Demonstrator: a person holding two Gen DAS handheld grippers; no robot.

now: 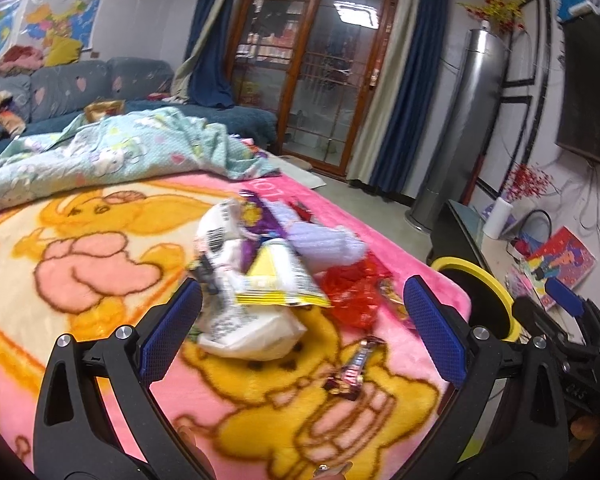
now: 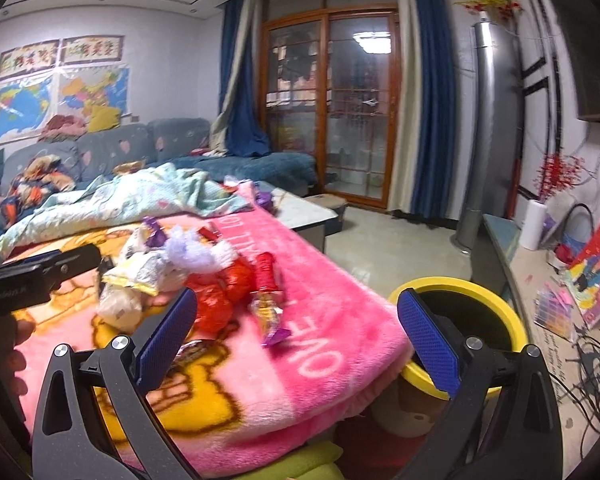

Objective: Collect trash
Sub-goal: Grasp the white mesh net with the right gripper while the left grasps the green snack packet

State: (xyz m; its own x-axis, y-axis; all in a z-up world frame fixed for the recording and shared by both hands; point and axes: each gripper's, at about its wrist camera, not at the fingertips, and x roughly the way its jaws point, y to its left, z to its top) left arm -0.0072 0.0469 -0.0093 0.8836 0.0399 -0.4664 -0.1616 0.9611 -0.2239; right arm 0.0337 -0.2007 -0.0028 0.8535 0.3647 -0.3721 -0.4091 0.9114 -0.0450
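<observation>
While both hover over wrappers (image 1: 268, 280), left tool (image 1: 300, 336) and right tool (image 2: 296, 332) gape apart.

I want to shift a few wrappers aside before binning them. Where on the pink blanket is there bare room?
Free: the pink strip with white letters between the wrapper pile and the blanket edge by the yellow-rimmed bin; also the cartoon patch left of the pile, below the teal quilt. Crowded: the pile itself, mid-blanket.
</observation>
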